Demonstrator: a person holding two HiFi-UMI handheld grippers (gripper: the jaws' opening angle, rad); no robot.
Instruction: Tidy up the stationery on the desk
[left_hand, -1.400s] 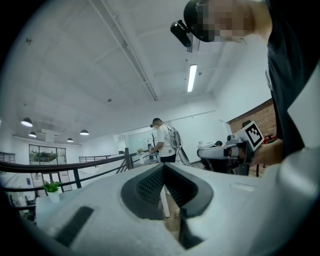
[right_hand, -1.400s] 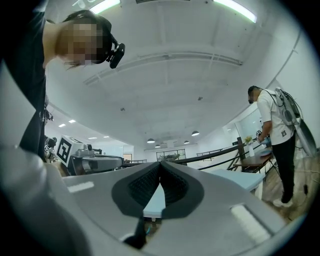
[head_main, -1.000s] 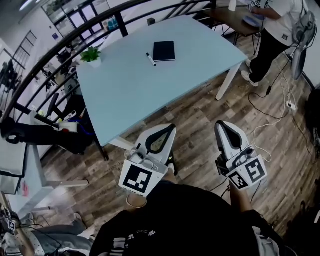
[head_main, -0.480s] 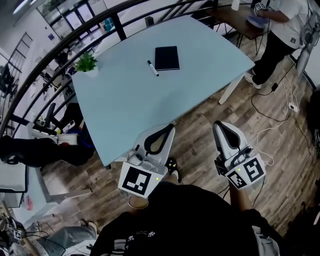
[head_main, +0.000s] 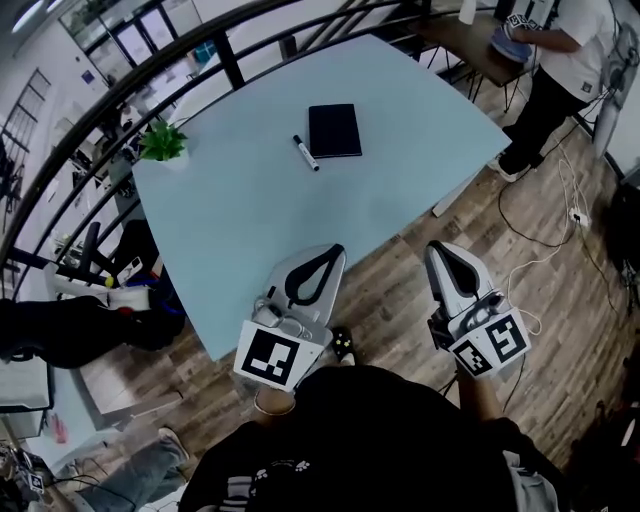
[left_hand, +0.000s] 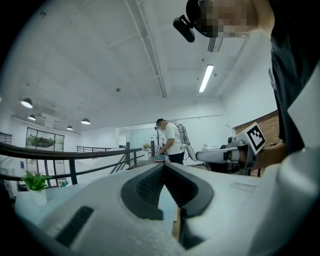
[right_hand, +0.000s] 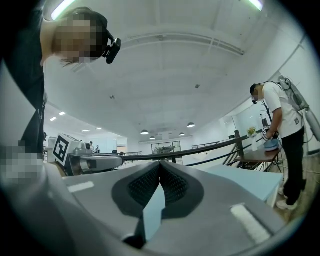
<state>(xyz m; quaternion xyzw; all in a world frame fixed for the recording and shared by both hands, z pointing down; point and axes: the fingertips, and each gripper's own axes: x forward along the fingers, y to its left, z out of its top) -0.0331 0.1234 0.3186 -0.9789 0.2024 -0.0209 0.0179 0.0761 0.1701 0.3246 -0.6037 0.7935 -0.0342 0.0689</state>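
White and grey plastic, that is what both tools are, and neither has anything in it. The left gripper (head_main: 334, 253) has its jaws pressed together with nothing between them, and the right gripper (head_main: 441, 252) is closed and empty in the same way. The person holds them level and side by side, pointing at the desk (head_main: 250, 215). I take that for a carrying pose, since nothing is within reach to pick up yet.

The left tips show against the desk's near edge, while the right ones hang over the wooden floor (head_main: 400, 290). Well ahead of both, on the far part of the pale blue top, lies the stationery: a black notebook (head_main: 334, 130) with a marker pen (head_main: 306, 153) just to its left, close but apart. They look untouched, so the tidying has yet to begin. A potted plant (head_main: 160, 143) stands far off to the left, by the desk's corner.

As for writing, I can read none. The notebook cover is plain, and each gripper's cube (head_main: 270, 357) bears only black-and-white squares.
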